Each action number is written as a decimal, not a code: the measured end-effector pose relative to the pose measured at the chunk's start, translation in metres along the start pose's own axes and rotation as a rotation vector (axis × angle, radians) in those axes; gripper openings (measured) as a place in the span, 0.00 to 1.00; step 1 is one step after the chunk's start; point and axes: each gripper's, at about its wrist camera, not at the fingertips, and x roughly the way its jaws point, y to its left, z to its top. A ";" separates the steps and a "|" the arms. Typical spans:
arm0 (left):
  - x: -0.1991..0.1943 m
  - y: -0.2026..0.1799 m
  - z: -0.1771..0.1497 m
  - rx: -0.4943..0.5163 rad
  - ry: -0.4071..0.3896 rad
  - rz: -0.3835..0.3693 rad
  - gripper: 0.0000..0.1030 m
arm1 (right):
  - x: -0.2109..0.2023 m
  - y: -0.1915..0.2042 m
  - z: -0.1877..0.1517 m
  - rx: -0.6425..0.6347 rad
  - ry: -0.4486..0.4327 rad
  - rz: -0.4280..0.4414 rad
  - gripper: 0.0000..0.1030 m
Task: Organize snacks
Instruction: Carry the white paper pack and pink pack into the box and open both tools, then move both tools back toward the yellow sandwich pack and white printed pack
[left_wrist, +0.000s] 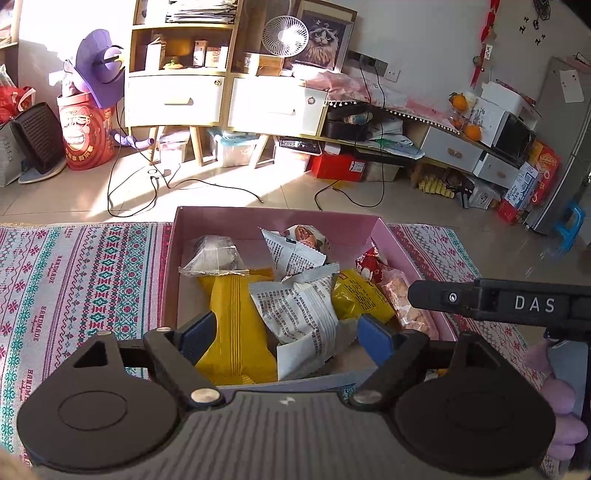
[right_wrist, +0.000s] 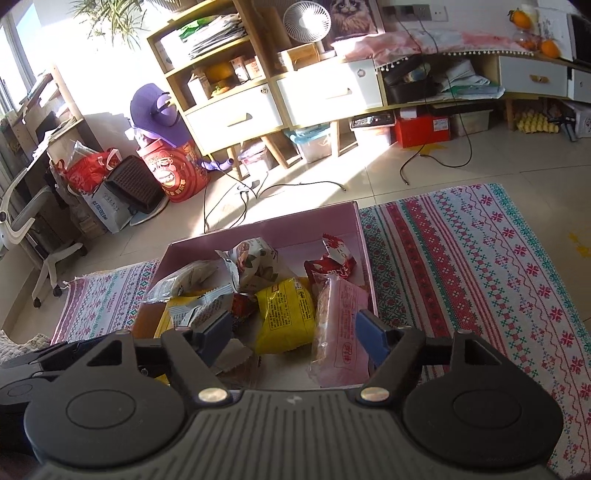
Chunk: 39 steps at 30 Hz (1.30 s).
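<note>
hovering over the pink box with both grippers released and empty, the light, crinkly, slippery snack packets look easiest pinched at a sealed edge.

The box near wall is hidden behind the left tongs body. Print on the white packets is too small to read. The yellow packet's lower edge lies under neighbouring packets.
</note>
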 end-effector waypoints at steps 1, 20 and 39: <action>-0.004 0.000 -0.002 0.001 -0.001 0.000 0.87 | -0.002 0.002 -0.001 -0.008 -0.001 -0.003 0.71; -0.050 0.008 -0.031 0.084 0.031 0.042 0.99 | -0.040 0.018 -0.027 -0.092 0.015 -0.026 0.87; -0.076 0.025 -0.079 0.070 0.066 0.077 1.00 | -0.057 0.023 -0.074 -0.207 0.050 -0.020 0.95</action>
